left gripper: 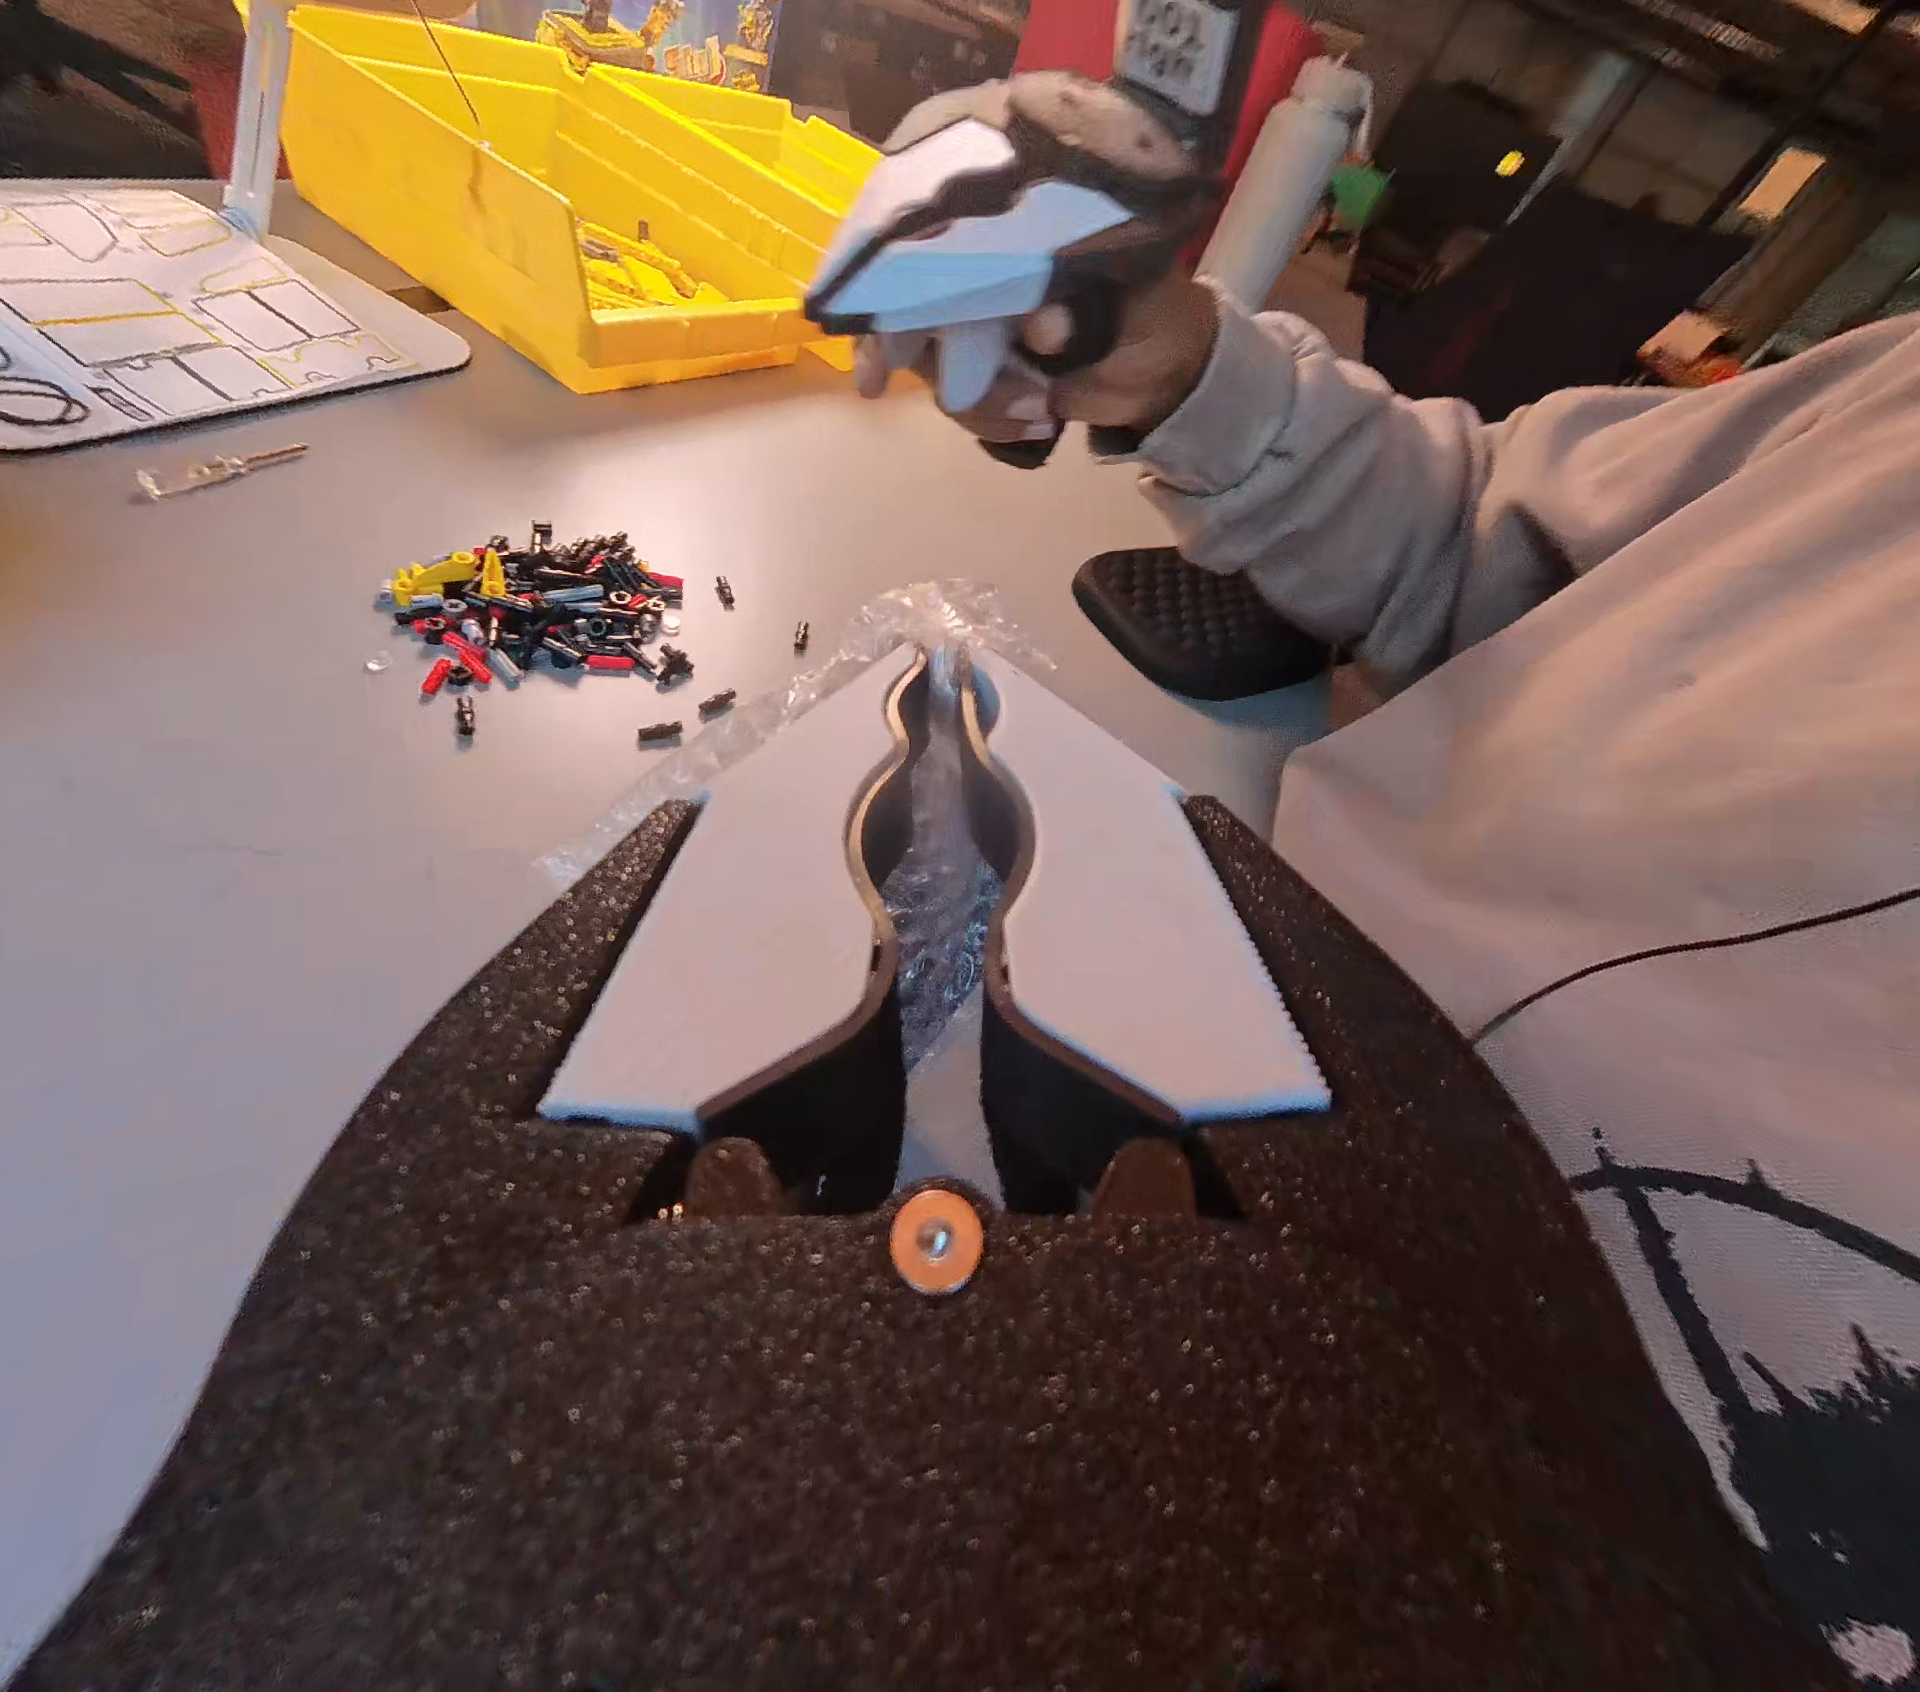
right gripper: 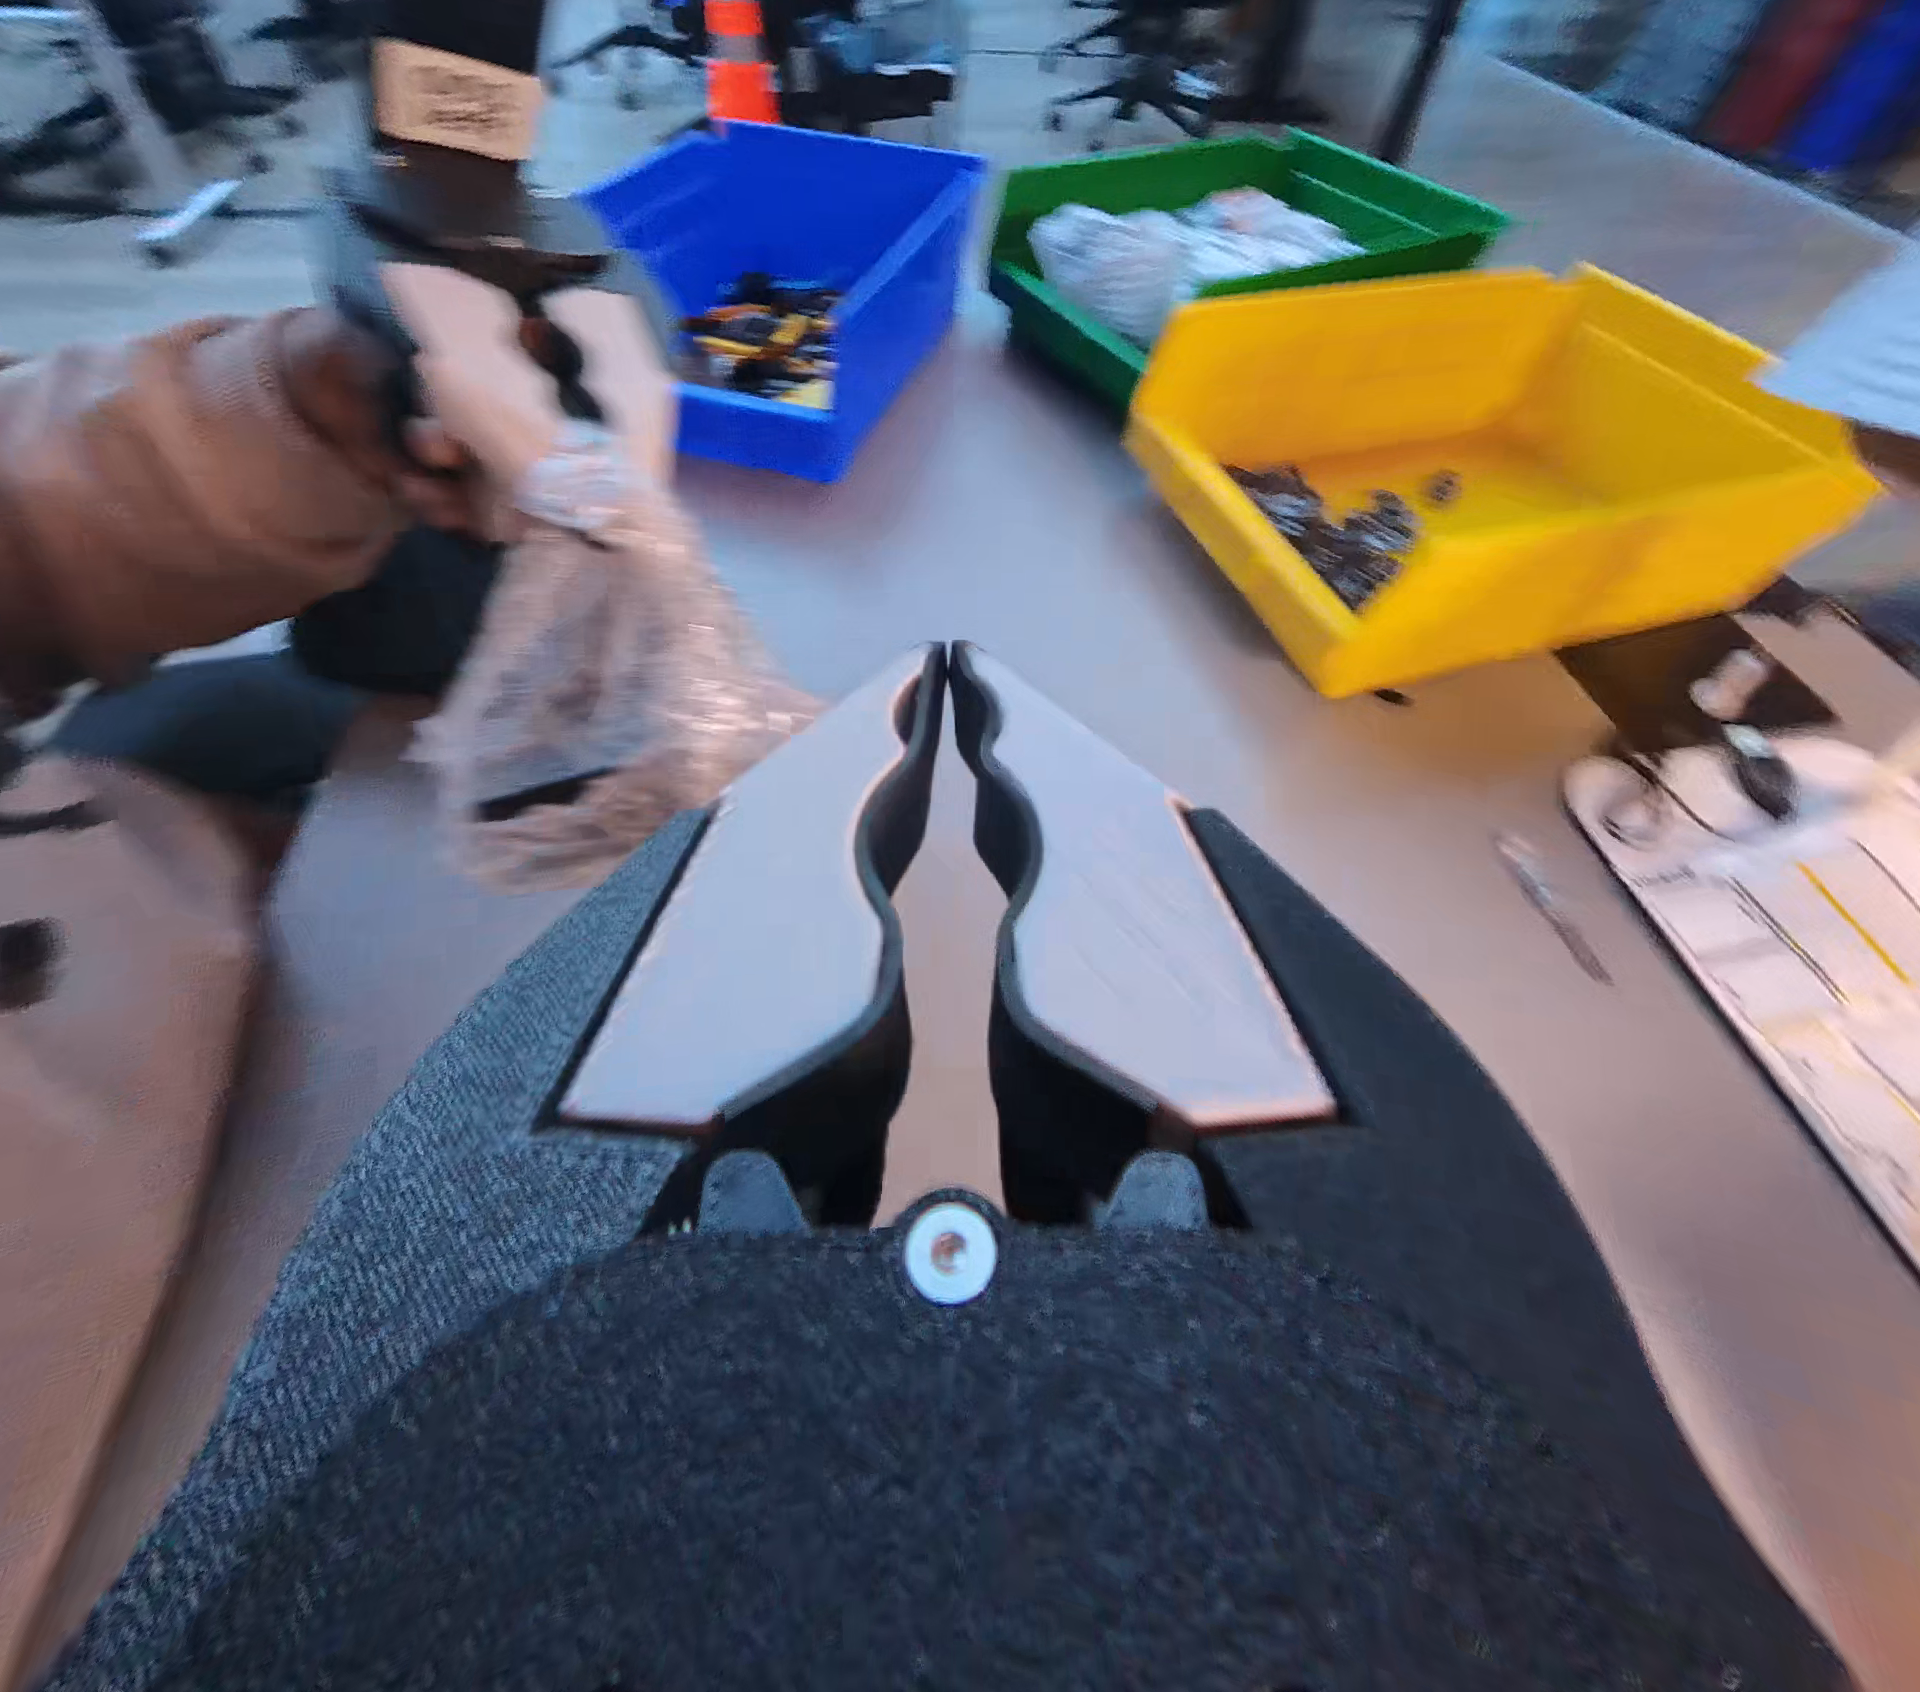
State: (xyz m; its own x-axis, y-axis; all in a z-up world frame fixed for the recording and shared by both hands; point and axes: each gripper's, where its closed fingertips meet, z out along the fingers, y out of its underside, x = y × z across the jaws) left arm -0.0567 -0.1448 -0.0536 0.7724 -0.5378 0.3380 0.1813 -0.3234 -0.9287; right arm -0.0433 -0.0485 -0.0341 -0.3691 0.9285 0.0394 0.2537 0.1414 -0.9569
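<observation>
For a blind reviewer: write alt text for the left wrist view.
The left gripper is shut on a clear plastic bag above a grey table. Beyond lie a pile of small plastic parts and a yellow bin; the right gripper is raised nearby.

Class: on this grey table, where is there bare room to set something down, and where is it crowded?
Free: the table left of the left gripper, below the parts pile; and between the right gripper, blue bin and yellow bin. Crowded: around the pile and the bag in the left jaws.
</observation>
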